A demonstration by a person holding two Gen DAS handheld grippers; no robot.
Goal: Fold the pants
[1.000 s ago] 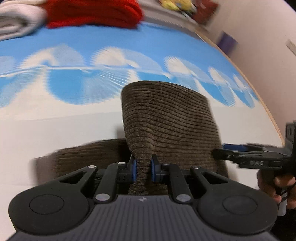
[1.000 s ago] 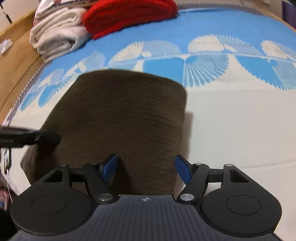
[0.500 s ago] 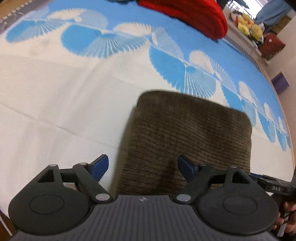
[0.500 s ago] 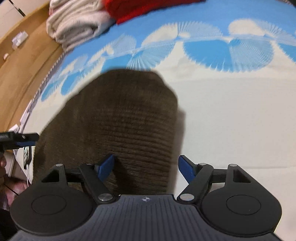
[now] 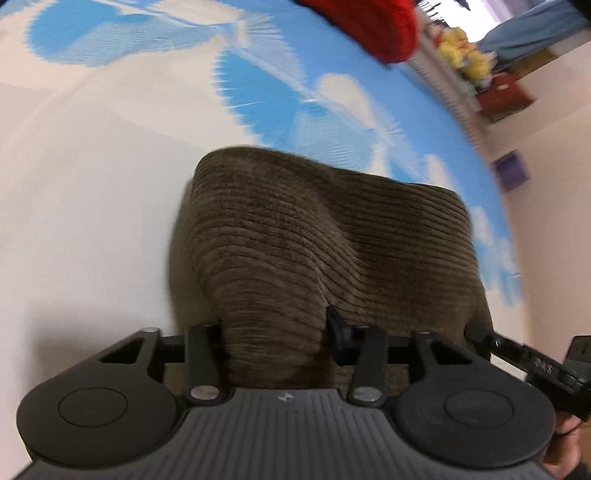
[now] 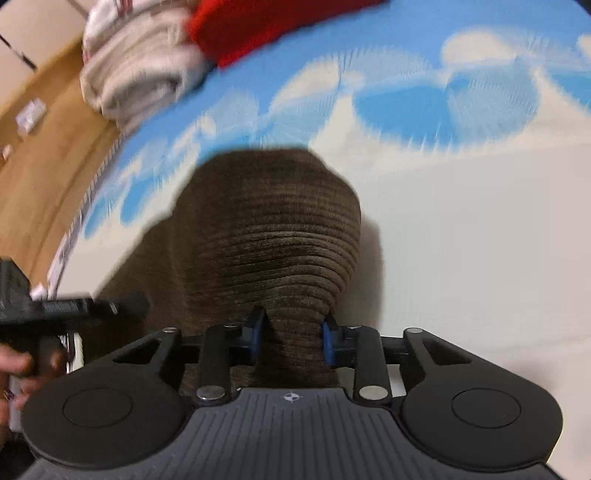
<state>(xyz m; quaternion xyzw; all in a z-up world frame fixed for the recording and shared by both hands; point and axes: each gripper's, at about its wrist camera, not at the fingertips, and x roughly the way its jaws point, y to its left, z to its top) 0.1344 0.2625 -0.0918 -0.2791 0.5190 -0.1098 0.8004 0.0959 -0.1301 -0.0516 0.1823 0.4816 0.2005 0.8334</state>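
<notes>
The brown corduroy pants point(image 5: 314, 236) lie folded into a thick bundle on a white and blue patterned bed cover point(image 5: 92, 184). My left gripper point(image 5: 275, 332) is shut on the near edge of the pants, with cloth bunched between its fingers. My right gripper point(image 6: 293, 332) is shut on the near edge of the pants point(image 6: 273, 236) too, on their other side. Each gripper shows in the other's view: the right one point(image 5: 524, 360) at the lower right, the left one point(image 6: 74, 306) at the lower left. The cloth pulls up into ridges toward both grips.
A red knit garment point(image 6: 273, 26) and folded cream towels point(image 6: 136, 74) sit at the far end of the bed. A wooden floor point(image 6: 37, 177) lies beyond the bed's left edge. Yellow plush toys point(image 5: 465, 55) and a purple box point(image 5: 511, 171) stand off the bed's right side.
Half a second ago both grippers were open over the folded pants. Now both have closed on the near edge and the cloth is gathered up between the fingers.
</notes>
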